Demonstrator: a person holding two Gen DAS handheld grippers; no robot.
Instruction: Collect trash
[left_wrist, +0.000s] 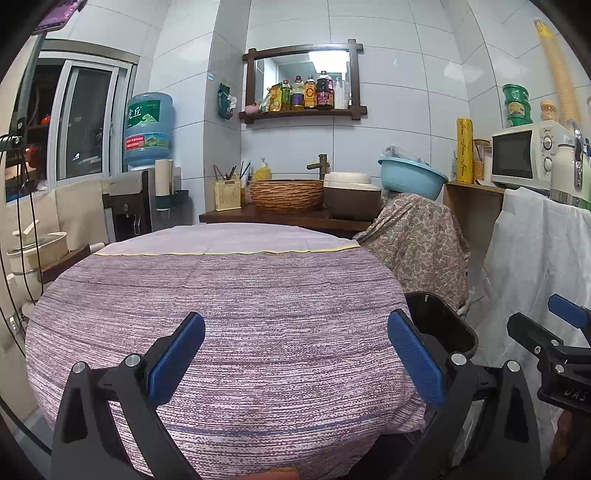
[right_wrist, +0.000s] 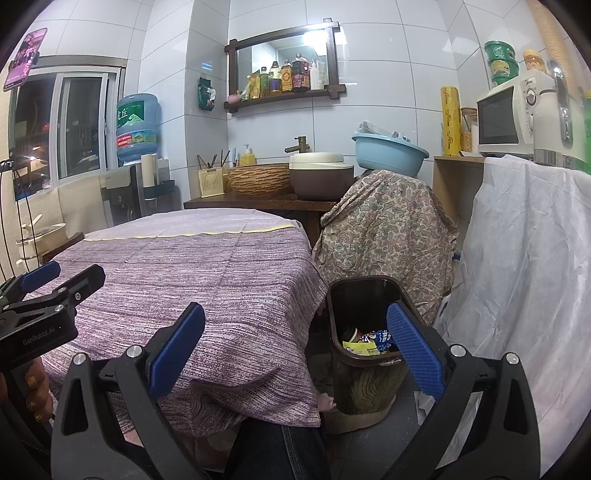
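Cloth (left_wrist: 221, 295) fills the left wrist view, bare of trash; the left gripper (left_wrist: 295, 354) hovers over it with jaws wide apart and nothing between them, probably because nothing is left to lift. Right wrist view: the right gripper (right_wrist: 295, 354), likewise spread and unloaded, hangs at the table edge, and the bin (right_wrist: 364, 332) sits just ahead beside its right finger (wrappers (right_wrist: 365, 341) already inside).

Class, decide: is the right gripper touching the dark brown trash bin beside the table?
Cannot tell. In the right wrist view the right gripper has one blue pad overlapping the dark brown trash bin rim; depth is unclear.
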